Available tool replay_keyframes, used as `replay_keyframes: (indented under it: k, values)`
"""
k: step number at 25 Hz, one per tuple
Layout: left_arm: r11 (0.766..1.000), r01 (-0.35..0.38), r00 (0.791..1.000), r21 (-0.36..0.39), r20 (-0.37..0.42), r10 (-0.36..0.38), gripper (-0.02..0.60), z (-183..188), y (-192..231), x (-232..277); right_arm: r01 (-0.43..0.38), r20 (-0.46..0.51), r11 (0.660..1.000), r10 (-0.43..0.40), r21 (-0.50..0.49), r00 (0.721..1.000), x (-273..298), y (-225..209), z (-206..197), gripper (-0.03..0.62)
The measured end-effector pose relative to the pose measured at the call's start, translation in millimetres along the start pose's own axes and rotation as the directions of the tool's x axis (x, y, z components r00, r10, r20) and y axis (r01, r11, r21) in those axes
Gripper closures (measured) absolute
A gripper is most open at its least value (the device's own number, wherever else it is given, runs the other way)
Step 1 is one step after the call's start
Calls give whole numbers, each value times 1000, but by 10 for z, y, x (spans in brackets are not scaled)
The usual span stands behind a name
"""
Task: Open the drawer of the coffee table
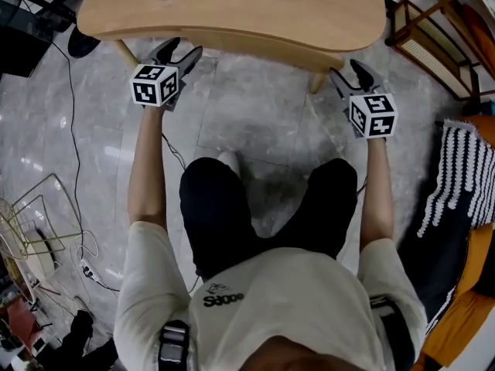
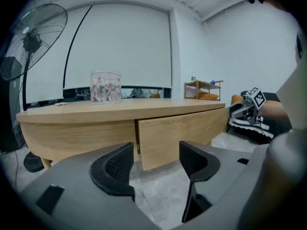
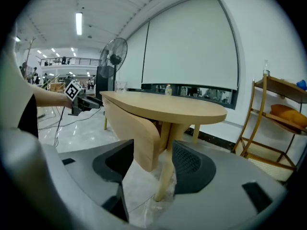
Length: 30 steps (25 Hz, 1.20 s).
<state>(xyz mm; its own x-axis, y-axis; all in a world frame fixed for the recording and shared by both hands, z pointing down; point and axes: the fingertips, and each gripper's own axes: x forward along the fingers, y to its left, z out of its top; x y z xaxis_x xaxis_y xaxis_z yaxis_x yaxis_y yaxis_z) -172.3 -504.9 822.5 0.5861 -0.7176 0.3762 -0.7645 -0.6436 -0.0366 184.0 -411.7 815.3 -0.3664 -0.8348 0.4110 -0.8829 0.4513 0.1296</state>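
Person is wearing a cream short-sleeved T-shirt (image 1: 309,284) with a small dark print (image 1: 223,299) at lower centre-left of the head view, plus black legwear (image 1: 232,222) mid-frame, shorts or trousers unclear. A black strap (image 1: 174,345) with a grey buckle is sitting at the lower left, and a second dark strap (image 1: 390,323) at the lower right. Left gripper (image 1: 179,52), upper left, is showing black jaws and a white left marker cube (image 1: 157,84) printed with black squares. Right gripper (image 1: 349,72), upper right, is looking the same, with a right marker cube (image 1: 373,115). In the gripper views both are showing smooth grey bodies and black pads (image 2: 117,164) with a fine grid texture
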Motion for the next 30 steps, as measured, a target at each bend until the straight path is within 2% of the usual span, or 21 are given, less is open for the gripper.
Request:
replay_keyframes:
  k: [3, 8, 11, 13, 16, 30]
  values:
    - [1000, 11, 1000, 10, -14, -11, 273, -13, 59, 139, 1, -3, 999, -1, 50, 1000, 86, -50, -34, 365]
    - [999, 36, 999, 6, -10, -35, 273, 31, 104, 307, -31, -17, 998, 32, 54, 999, 233, -7, -62, 367]
    - [998, 68, 998, 0, -11, -68, 290, 25, 42, 354, -73, 11, 991, 72, 112, 997, 242, 40, -69, 387]
    - [997, 71, 997, -20, 4, -71, 302, 19, 34, 337, -89, 31, 986, 85, 141, 996, 241, 72, -67, 427]
    - [997, 67, 998, -43, 14, -67, 305, 19, 26, 332, -91, 35, 983, 87, 158, 996, 236, 71, -74, 428]
    - [991, 75, 996, -111, 51, -70, 314, -90, -105, 35, -106, -11, 983, 109, 153, 994, 22, 260, -151, 433]
